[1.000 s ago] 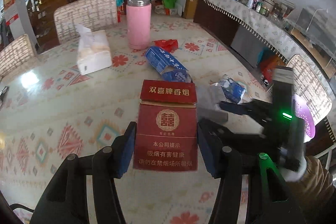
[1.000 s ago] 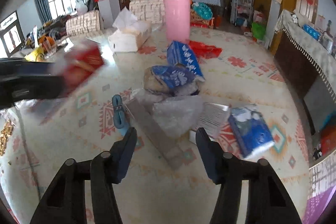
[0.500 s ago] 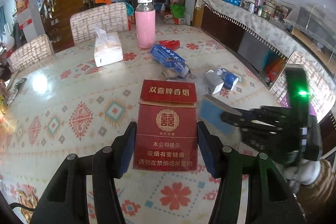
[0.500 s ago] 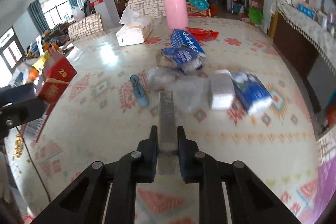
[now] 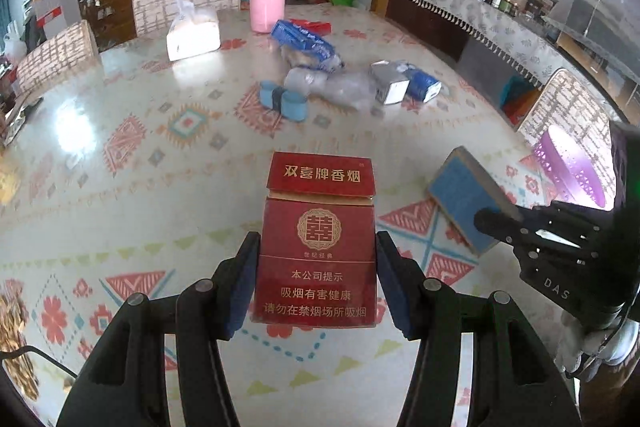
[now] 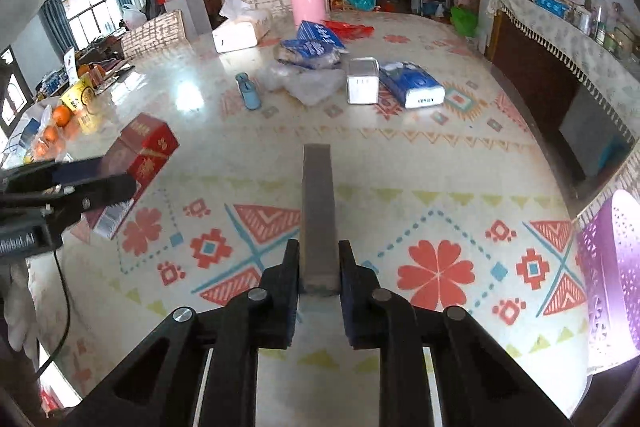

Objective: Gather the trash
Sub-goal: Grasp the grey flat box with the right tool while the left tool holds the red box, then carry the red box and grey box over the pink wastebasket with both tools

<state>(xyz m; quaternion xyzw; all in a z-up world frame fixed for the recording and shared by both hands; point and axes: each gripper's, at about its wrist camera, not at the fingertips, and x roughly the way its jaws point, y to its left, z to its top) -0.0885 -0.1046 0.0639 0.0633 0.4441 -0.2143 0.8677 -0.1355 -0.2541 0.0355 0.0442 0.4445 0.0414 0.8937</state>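
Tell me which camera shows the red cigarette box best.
Left wrist view: the cigarette box sits front-on between the left tool, printing readable. The right wrist view shows it small, angled, partly hidden by that tool.

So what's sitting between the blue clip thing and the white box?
A crumpled clear plastic bag lies between the light-blue clip and white rectangular box, seen in both wrist views.
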